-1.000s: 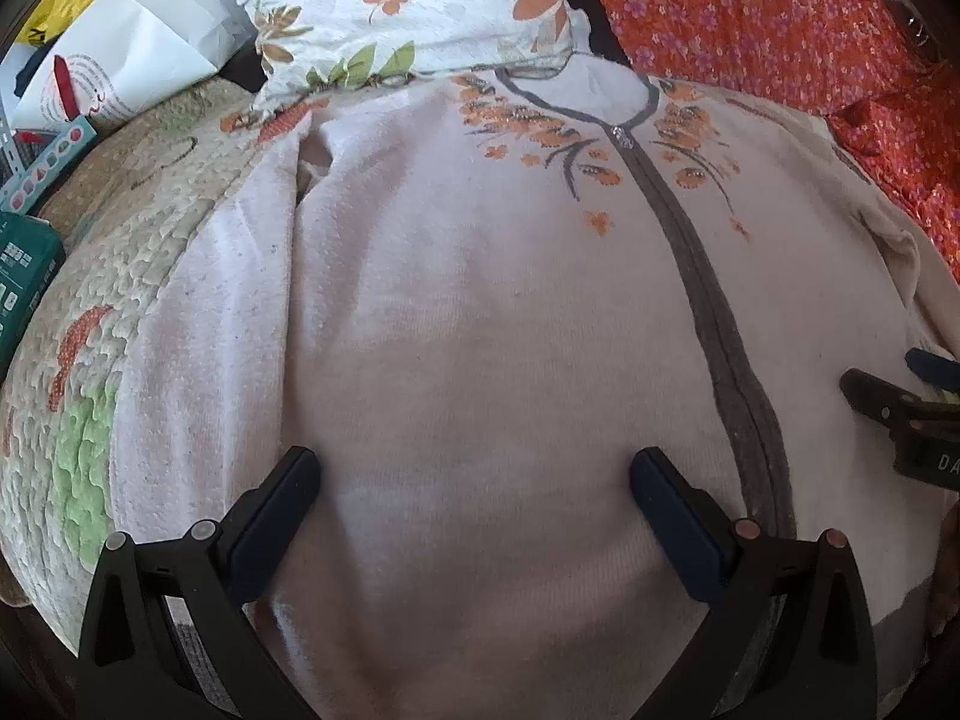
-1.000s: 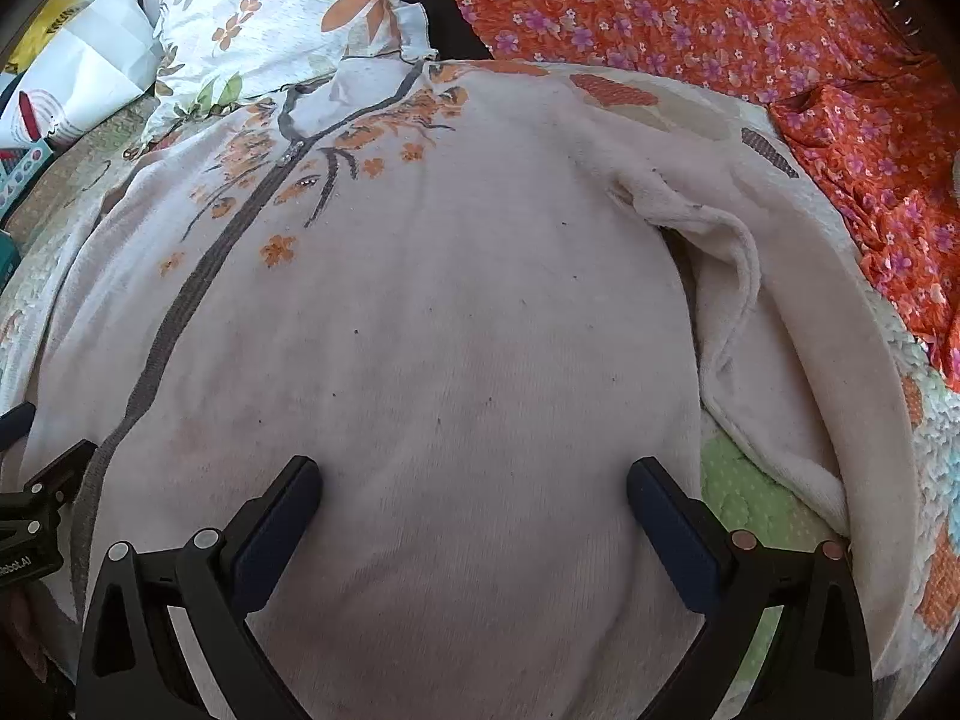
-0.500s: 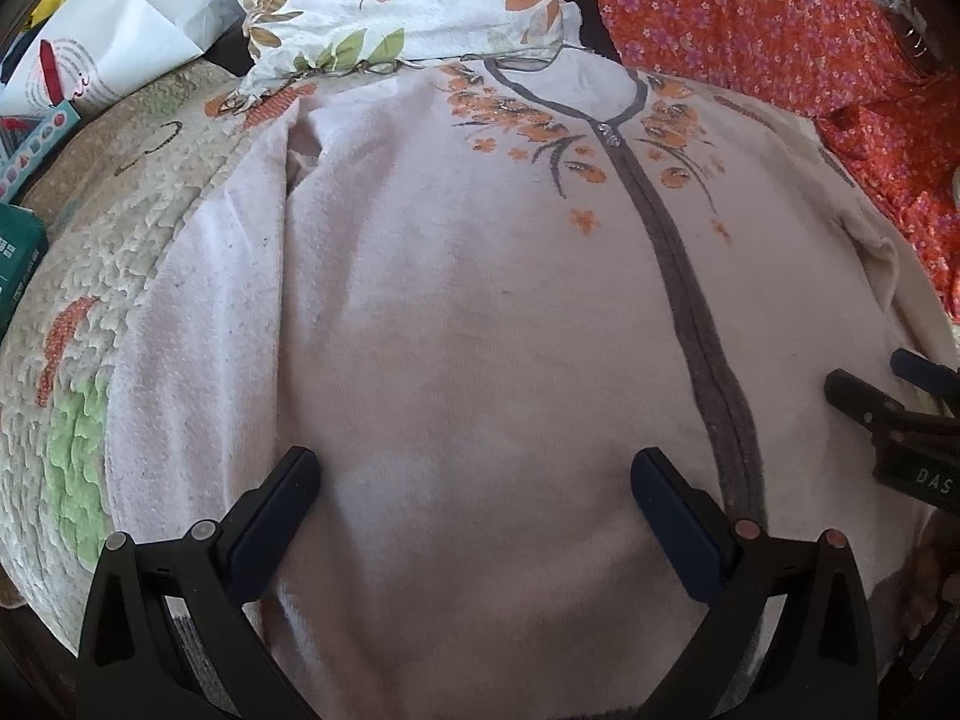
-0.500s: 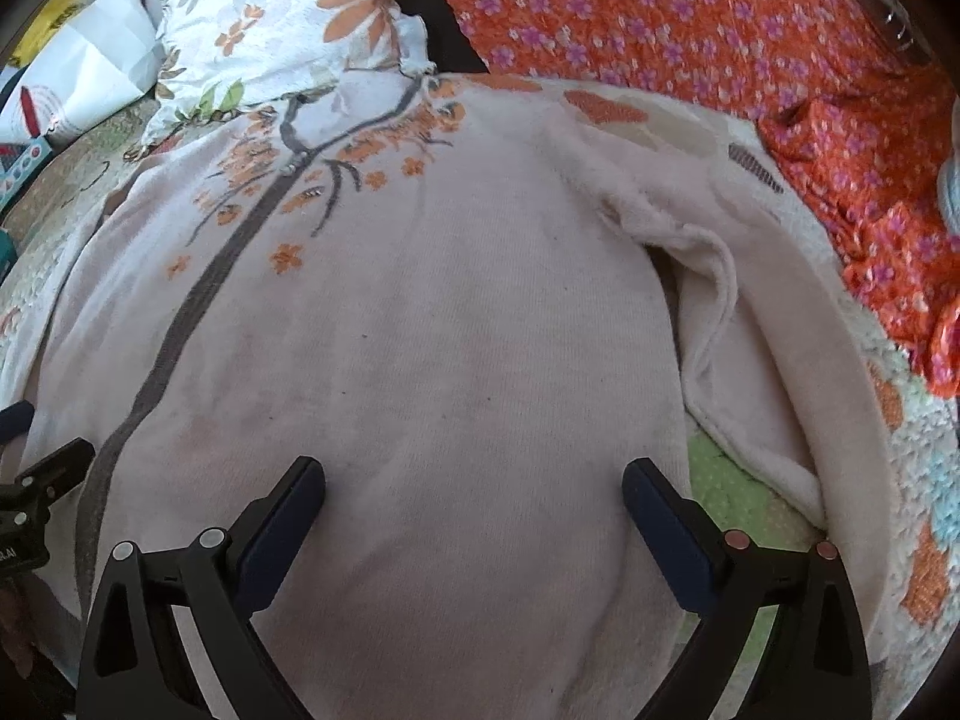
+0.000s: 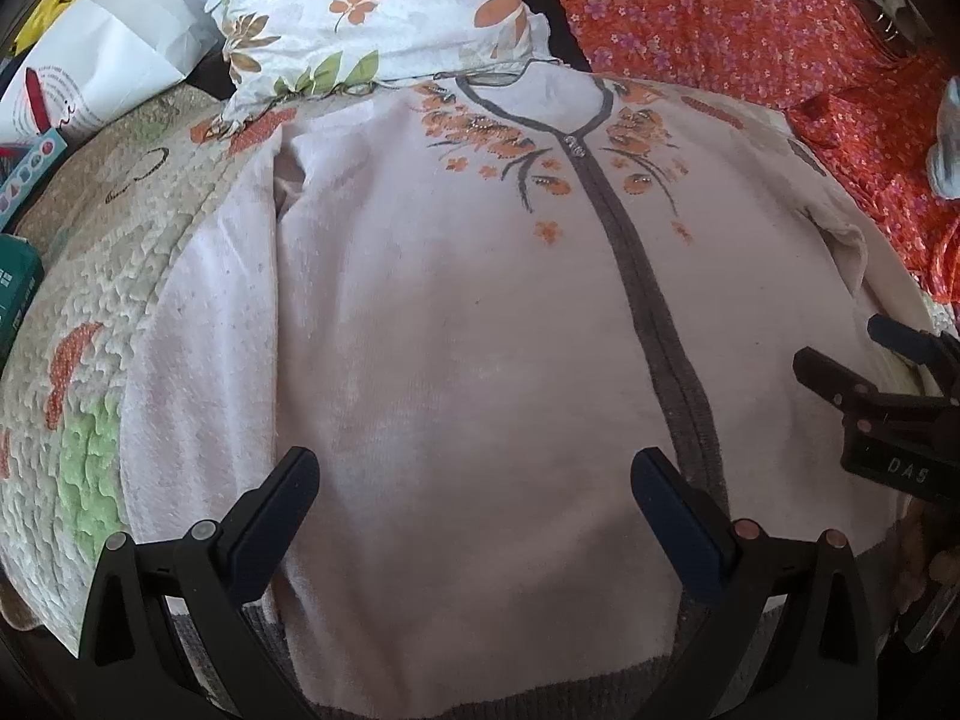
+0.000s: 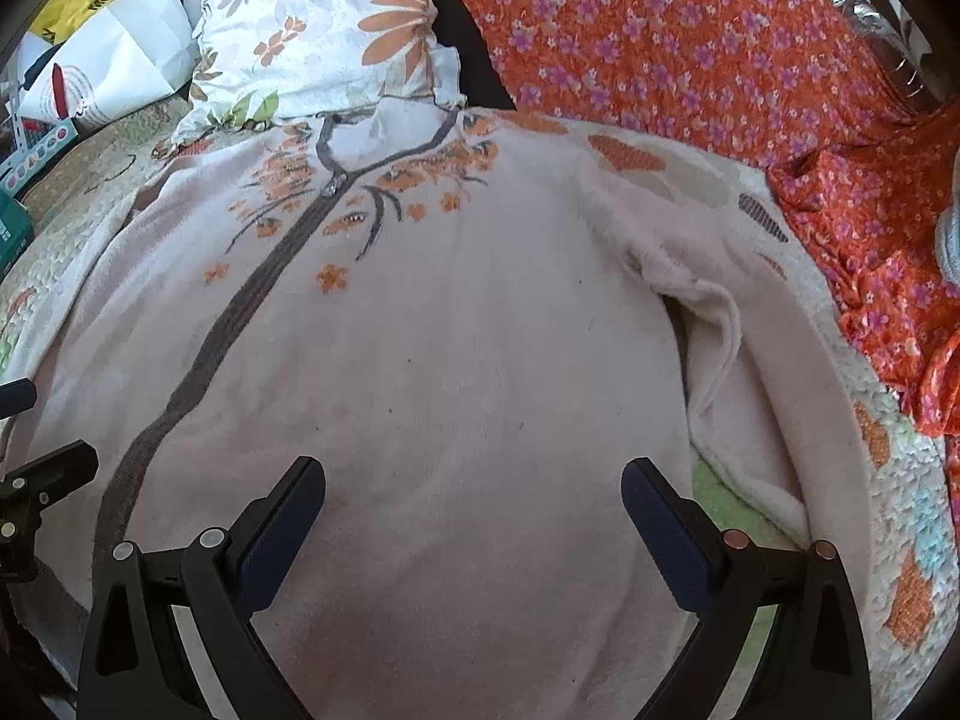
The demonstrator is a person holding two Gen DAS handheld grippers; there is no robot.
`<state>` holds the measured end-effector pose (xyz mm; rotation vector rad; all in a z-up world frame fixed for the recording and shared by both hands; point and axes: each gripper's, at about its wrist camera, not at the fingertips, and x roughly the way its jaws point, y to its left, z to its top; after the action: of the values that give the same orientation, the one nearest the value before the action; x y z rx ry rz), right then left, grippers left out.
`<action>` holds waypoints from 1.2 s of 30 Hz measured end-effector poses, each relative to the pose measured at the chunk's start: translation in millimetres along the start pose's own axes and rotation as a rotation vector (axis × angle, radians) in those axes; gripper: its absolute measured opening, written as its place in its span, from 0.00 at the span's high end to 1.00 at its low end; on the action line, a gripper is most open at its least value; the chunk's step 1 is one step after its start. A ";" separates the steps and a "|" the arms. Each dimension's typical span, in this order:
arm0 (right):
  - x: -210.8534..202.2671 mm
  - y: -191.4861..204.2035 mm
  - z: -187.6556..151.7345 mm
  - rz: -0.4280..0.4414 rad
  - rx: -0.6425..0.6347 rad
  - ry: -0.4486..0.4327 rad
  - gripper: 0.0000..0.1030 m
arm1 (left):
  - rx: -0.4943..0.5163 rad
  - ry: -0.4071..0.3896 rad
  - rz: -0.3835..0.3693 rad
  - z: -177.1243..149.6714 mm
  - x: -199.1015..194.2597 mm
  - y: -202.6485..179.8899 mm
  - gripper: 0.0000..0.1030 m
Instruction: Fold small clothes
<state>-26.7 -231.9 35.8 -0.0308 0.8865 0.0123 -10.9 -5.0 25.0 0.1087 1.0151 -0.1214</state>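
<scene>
A pale pink zip cardigan (image 5: 468,324) with orange flower embroidery and a grey zipper band (image 5: 654,324) lies spread flat, front up, on a quilted bed cover. Its left sleeve (image 5: 198,354) lies along the body. Its right sleeve (image 6: 774,372) is bunched beside the body. My left gripper (image 5: 474,480) hovers open over the lower left half of the cardigan, nothing between its fingers. My right gripper (image 6: 474,480) hovers open over the lower right half, and shows from the side in the left wrist view as the right gripper (image 5: 840,354). The grey hem (image 5: 540,705) lies under the left gripper.
A floral pillow (image 5: 372,6) sits at the cardigan's collar. Orange flowered cloth (image 6: 690,42) covers the far right. White paper bags (image 5: 102,66) and a green box (image 5: 15,294) sit at the left. The quilted cover (image 5: 90,324) shows left of the sleeve.
Both grippers have drawn back toward the hem and risen slightly, so more of the cardigan, collar and pillow shows. Both stay open; the cardigan has not moved.
</scene>
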 end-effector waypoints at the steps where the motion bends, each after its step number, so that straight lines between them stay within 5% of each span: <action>1: -1.1 0.0 0.9 -0.006 -0.001 -0.011 0.02 | 0.001 -0.001 0.001 0.4 -0.3 0.0 0.00; 21: -3.6 -4.7 0.6 -0.014 0.016 -0.013 0.02 | -0.016 -0.061 0.011 -0.5 -7.9 10.9 0.00; 32: -3.7 -3.1 0.2 -0.018 0.010 -0.008 0.02 | -0.133 -0.085 0.077 6.4 -17.6 67.9 0.00; 36: -4.1 -3.7 0.4 -0.016 0.011 -0.006 0.02 | -0.255 -0.108 0.112 11.1 -28.1 109.2 0.00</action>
<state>-29.0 -235.6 39.3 -0.0274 0.8799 -0.0074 0.3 102.6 58.4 -0.0727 0.9071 0.1034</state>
